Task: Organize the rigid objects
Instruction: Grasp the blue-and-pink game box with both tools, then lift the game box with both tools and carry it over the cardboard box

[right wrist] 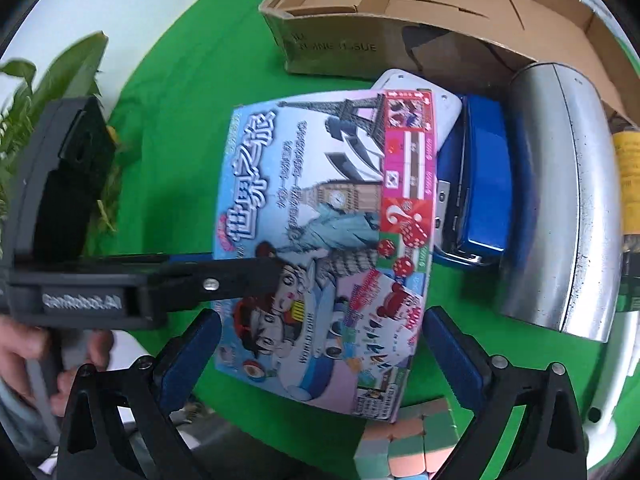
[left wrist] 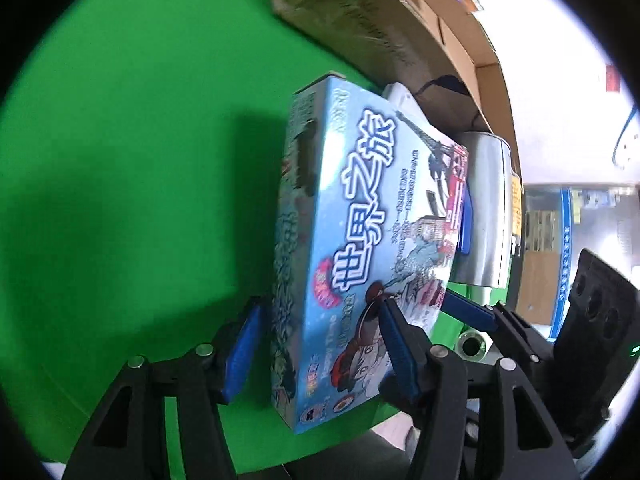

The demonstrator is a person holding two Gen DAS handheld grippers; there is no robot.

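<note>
Left tongs straddle the light-blue printed cardboard game box, pads apart; right tongs wide around it.

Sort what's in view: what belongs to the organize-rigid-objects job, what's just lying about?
Job:
game box, between the open left gripper fingers
right gripper, open around the box's near end
cardboard carton
blue stapler
silver tin
pastel cube

Lying about:
plant leaves
green cloth
</note>
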